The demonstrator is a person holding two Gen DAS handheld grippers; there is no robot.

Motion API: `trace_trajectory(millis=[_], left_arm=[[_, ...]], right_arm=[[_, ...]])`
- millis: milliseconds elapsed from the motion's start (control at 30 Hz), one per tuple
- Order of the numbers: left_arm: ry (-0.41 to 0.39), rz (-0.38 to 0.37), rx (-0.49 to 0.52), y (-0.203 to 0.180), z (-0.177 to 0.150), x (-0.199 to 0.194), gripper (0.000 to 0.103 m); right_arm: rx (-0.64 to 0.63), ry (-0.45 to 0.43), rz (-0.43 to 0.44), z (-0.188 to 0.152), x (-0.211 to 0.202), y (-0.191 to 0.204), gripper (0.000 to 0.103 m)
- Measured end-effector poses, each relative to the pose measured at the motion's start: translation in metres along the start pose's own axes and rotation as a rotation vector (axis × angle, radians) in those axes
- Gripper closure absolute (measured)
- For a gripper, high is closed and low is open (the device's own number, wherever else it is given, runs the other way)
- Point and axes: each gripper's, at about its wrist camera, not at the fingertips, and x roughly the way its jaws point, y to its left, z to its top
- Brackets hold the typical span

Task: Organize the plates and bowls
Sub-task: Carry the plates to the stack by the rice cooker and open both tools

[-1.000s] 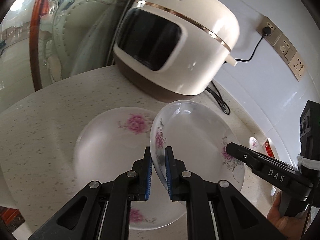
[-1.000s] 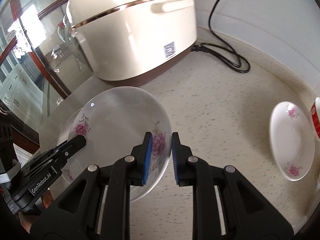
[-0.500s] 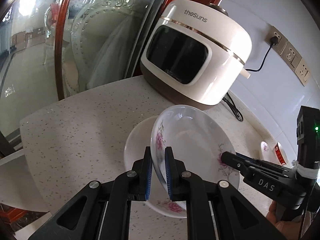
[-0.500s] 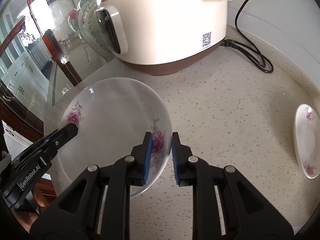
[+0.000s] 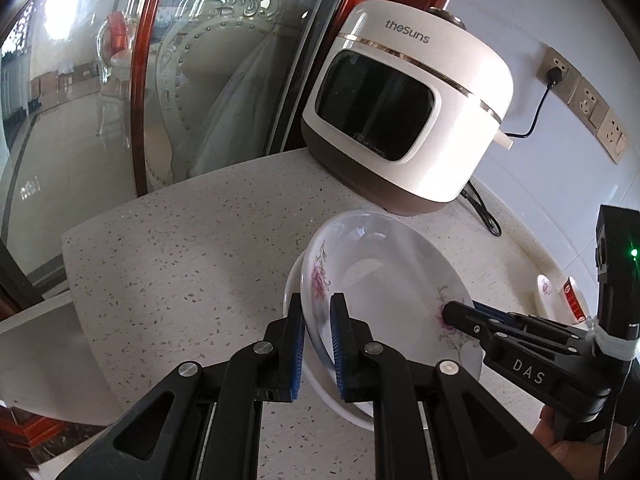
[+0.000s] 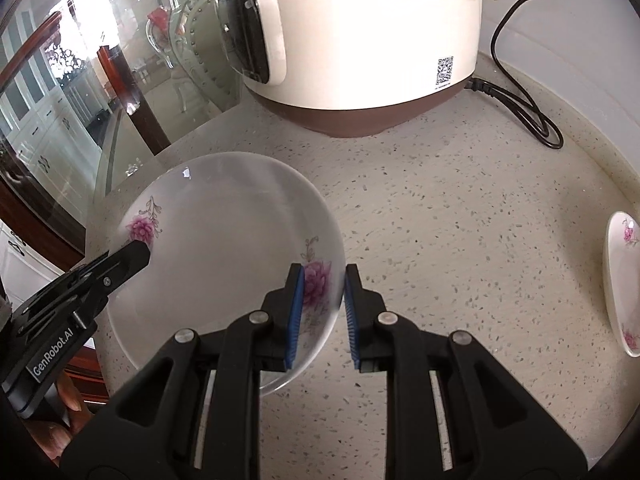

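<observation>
Left hand-held gripper (image 5: 318, 344) is clamped on the near-left rim of the white floral ceramic plate (image 6: 224, 248), which sits over a second white plate (image 5: 292, 292) on the speckled desk (image 6: 460, 240). Right hand-held gripper (image 6: 323, 312) has just been opening, pads apart around the right rim. Risk: one-sided grip lets the plate tilt, clack or slide off the stack.

Home kitchen: rice cooker (image 5: 404, 112) on speckled countertop (image 6: 460, 240)

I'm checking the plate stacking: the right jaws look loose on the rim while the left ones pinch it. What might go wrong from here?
1. The right gripper has just been opening, with the white flower-patterned plate between its pads. The plate may tip in the left gripper, which alone pinches it.
2. It sits tilted on the white plate underneath and may slide off.
</observation>
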Motion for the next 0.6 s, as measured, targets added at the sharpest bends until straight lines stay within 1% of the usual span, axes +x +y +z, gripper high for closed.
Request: trace_trajectory(millis=[167, 300, 333, 433, 600], left_arm=[[-0.021, 0.034, 0.049, -0.005, -0.002, -0.001, 0.089], [-0.051, 0.090, 0.109, -0.012, -0.004, -0.002, 0.088], [-0.059, 0.110, 0.126, -0.014, -0.006, -0.002, 0.088], [-0.079, 0.134, 0.160, -0.017, -0.008, -0.001, 0.085], [-0.080, 0.159, 0.181, -0.017, -0.009, 0.001, 0.084]], right_arm=[[-0.030, -0.011, -0.023, -0.001, 0.001, 0.007, 0.069], [-0.045, -0.024, -0.047, -0.002, 0.003, 0.012, 0.066], [-0.052, -0.025, -0.056, -0.002, 0.004, 0.013, 0.066], [-0.065, -0.039, -0.079, -0.003, 0.006, 0.016, 0.066], [-0.061, -0.052, -0.080, -0.004, 0.005, 0.015, 0.066]])
